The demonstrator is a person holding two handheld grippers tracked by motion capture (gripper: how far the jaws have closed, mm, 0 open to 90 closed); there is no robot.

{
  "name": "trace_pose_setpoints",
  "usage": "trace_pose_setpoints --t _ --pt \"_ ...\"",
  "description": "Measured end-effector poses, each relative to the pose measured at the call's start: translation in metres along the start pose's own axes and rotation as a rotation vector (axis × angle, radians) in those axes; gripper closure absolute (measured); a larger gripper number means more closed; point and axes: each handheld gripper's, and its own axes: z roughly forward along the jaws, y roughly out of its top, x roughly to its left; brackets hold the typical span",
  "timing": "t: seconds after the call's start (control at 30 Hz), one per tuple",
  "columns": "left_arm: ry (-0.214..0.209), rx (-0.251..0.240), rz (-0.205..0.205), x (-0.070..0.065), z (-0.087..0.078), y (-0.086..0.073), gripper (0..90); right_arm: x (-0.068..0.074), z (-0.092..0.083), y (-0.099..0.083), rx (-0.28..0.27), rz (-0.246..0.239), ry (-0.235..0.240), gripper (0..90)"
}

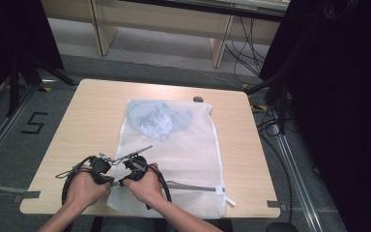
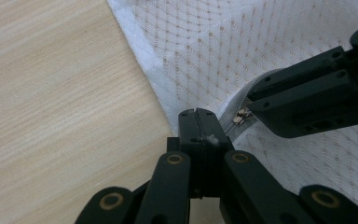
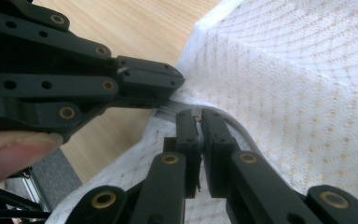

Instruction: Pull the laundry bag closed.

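Both forearms come in low and meet at the near edge, hands side by side. The left gripper has its jaws pressed together, tips pointing toward the right one. The right gripper is clamped tight too, its tips nearly touching the left's.

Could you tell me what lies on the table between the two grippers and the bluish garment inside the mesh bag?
Only flat white mesh bag lies between the grippers and the garment, as the high view shows.

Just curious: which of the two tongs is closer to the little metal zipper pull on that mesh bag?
Right. The right tongs are shut on the zipper pull; the left tongs pinch the mesh bag edge just beside it.
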Motion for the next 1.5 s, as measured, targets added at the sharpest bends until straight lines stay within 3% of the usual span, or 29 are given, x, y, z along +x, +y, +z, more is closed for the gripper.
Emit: trace_pose_setpoints --t 0.03,0.07,0.2,0.27,0.33,0.4,0.47,0.5,0.53,0.9,0.97,1.03,1.17,1.2,1.27,1.4,1.5 --pt "0.003 0.016 0.013 0.001 -0.001 0.0 90.0 0.0 0.0 -0.001 -0.008 0.006 0.0 87.1" --pt "0.002 0.017 0.011 0.001 -0.001 0.0 90.0 -0.002 0.0 -0.001 -0.013 -0.018 -0.008 87.1" --pt "0.0 0.014 0.019 0.001 -0.001 0.0 90.0 -0.002 -0.005 -0.002 -0.004 -0.005 -0.005 87.1" --pt "0.0 0.004 0.006 0.001 0.0 0.0 90.0 -0.004 -0.006 -0.003 -0.005 -0.006 -0.007 87.2" --pt "0.005 -0.021 -0.035 -0.002 0.001 0.0 90.0 -0.005 -0.008 -0.003 -0.009 -0.015 -0.009 87.1" --pt "0.004 -0.017 -0.028 -0.001 0.001 0.0 90.0 -0.005 -0.008 -0.004 -0.008 0.005 -0.01 87.1" --pt "0.002 -0.01 -0.019 -0.001 0.0 0.0 90.0 -0.007 -0.01 -0.004 0.0 -0.021 -0.002 87.1" --pt "0.0 -0.011 -0.019 -0.001 0.001 0.0 90.0 -0.007 -0.01 -0.005 0.0 -0.003 -0.014 87.1" --pt "-0.003 -0.012 -0.013 0.0 0.001 0.0 90.0 -0.009 -0.011 -0.005 -0.005 -0.022 -0.008 87.1" --pt "-0.007 -0.016 -0.017 0.0 0.001 -0.001 90.0 -0.012 -0.016 -0.008 0.009 -0.007 -0.009 87.1" --pt "-0.008 -0.015 -0.014 0.001 0.001 -0.001 90.0 -0.015 -0.015 -0.009 -0.017 -0.048 -0.011 87.1" --pt "-0.008 -0.014 -0.014 0.001 0.001 -0.001 90.0 -0.013 -0.017 -0.009 0.007 -0.004 -0.015 87.1" --pt "-0.007 -0.014 -0.014 0.0 0.001 0.0 90.0 -0.015 -0.018 -0.009 -0.001 -0.027 -0.017 87.1" --pt "-0.007 -0.014 -0.013 0.0 0.001 0.0 90.0 -0.014 -0.019 -0.01 0.007 0.001 -0.024 87.1" --pt "-0.007 -0.014 -0.013 0.0 0.001 0.0 90.0 -0.015 -0.02 -0.01 -0.001 -0.02 -0.029 87.2" --pt "-0.007 -0.013 -0.012 0.0 0.001 0.0 90.0 -0.017 -0.023 -0.011 0.006 0.007 -0.025 87.1" --pt "-0.006 -0.013 -0.013 0.0 0.001 0.0 90.0 -0.019 -0.024 -0.012 -0.004 -0.022 -0.027 87.1"
